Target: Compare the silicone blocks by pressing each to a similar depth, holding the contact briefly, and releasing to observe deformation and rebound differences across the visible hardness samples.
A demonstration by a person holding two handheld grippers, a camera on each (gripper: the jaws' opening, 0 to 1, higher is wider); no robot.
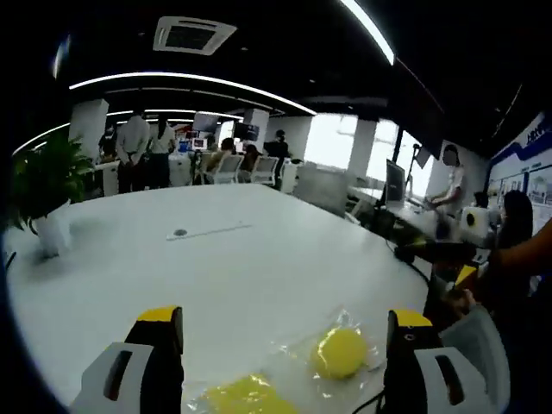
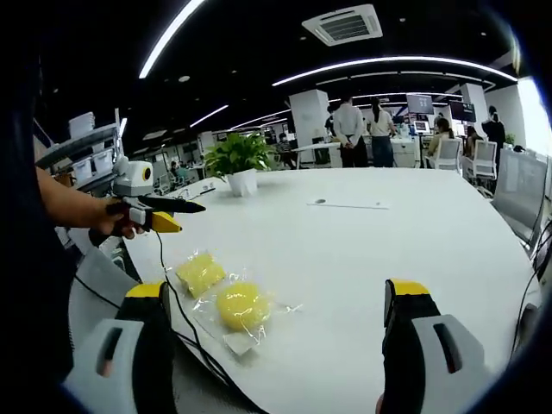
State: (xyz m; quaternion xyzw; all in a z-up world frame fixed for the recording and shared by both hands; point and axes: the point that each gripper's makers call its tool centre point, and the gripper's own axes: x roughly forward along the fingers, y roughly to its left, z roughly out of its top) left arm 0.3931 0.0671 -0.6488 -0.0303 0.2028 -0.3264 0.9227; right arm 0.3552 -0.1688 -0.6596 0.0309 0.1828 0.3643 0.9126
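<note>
Open-plan office, white table [image 2: 414, 250]: both grippers' jaws stand apart over two bagged yellow silicone blocks [image 2: 242, 305], one cut off at the left gripper view's bottom edge.

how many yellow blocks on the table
2: a round block in clear wrap near the table edge, and a squarer block beside it, nearer the left gripper. More may be hidden.

White table [image 1: 259, 267] with bagged yellow blocks [image 2: 231, 297]
</note>
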